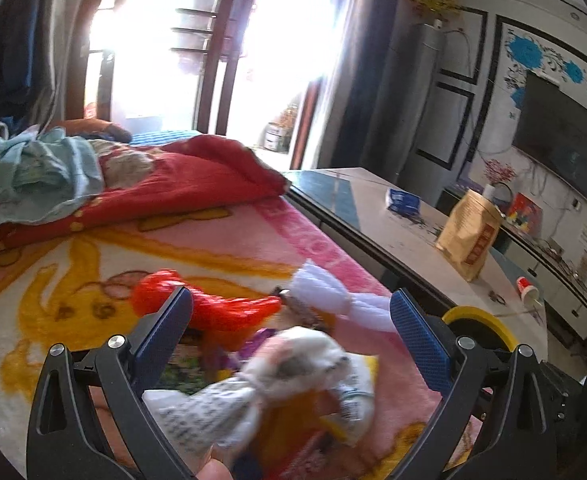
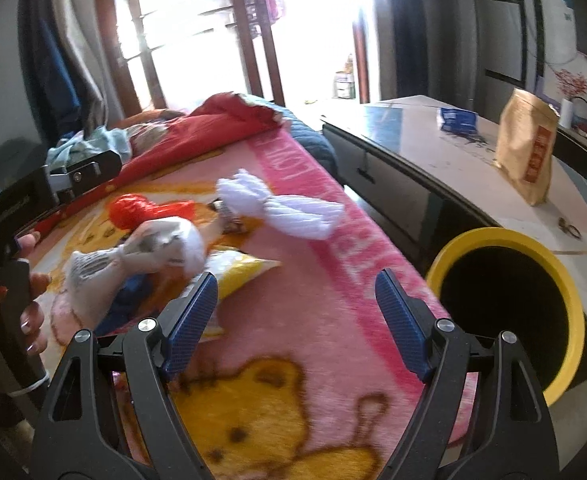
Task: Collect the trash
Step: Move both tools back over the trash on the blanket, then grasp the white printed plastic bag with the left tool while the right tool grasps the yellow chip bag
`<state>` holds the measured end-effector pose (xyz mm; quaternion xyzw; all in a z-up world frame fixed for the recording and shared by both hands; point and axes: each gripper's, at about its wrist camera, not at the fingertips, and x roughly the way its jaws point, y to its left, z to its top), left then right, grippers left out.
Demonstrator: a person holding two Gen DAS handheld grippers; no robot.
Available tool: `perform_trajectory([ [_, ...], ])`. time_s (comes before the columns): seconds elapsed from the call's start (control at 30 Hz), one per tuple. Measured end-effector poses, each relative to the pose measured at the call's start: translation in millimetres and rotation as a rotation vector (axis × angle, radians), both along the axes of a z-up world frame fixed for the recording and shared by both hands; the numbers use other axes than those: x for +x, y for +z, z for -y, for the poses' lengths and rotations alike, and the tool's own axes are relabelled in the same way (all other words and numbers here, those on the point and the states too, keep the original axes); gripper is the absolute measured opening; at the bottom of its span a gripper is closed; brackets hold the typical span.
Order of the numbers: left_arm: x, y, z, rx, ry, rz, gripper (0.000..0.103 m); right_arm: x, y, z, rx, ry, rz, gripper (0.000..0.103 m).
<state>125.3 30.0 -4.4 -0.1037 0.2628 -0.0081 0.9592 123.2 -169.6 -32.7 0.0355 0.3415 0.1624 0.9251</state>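
Lying in a loose cluster on the pink blanket [image 2: 333, 280] near its table-side edge are a white knotted bag [image 2: 285, 204], a red bag [image 2: 141, 208], a printed grey-white bag [image 2: 133, 256] and a yellow wrapper [image 2: 245, 270]. The left gripper [image 1: 291, 328] stands released over the cluster, clasping nothing. The right gripper [image 2: 295, 316] is likewise released and empty above bare blanket, the yellow-rimmed bin [image 2: 505, 300] just beside that edge.

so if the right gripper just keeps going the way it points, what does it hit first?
Probably the bare pink blanket: the open right gripper tilts down at it, with nothing between the fingers. Depth is unclear.
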Motion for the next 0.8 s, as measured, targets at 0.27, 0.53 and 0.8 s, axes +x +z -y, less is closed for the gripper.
perform_trajectory([
  [0.27, -11, -6, -32, -0.010, 0.064, -0.022, 0.096, 4, -3, -31, -0.014, 0.055, -0.010, 0.079],
  [0.53, -26, -16, -56, -0.009, 0.078, -0.053, 0.096, 11, -14, -53, -0.023, 0.075, -0.044, 0.079],
  [0.8, -34, -29, -68, -0.021, 0.039, -0.086, 0.096, 19, -25, -64, -0.024, 0.077, -0.078, 0.079],
])
